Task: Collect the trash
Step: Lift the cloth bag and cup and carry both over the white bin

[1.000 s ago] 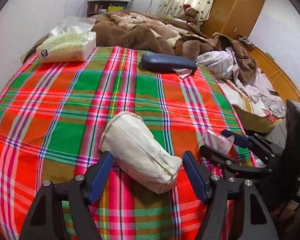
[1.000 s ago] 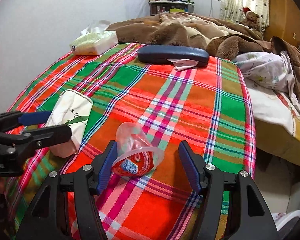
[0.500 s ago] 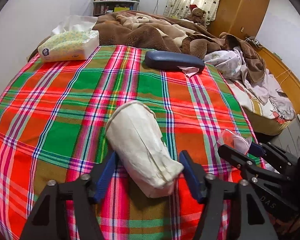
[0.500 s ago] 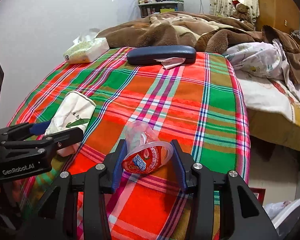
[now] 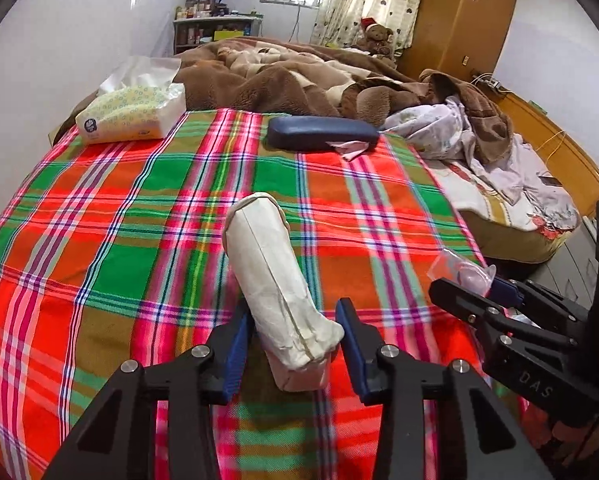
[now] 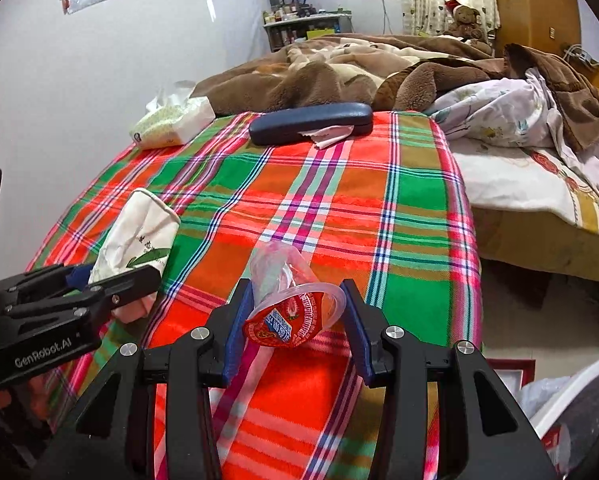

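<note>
the left hand-held gripper (image 5: 295,344) has just been closing and now clamps the crumpled paper cup (image 5: 273,280), which it holds just above the plaid blanket (image 5: 99,220) on the bed. the right hand-held gripper (image 6: 297,320), whose jaws closed a moment earlier, is clamped on the clear plastic jelly cup (image 6: 291,304) with its red lid, near the blanket's edge. with both bits of trash gripped, what remains looks like carrying them to the white bin (image 6: 571,400) at lower right.
</note>
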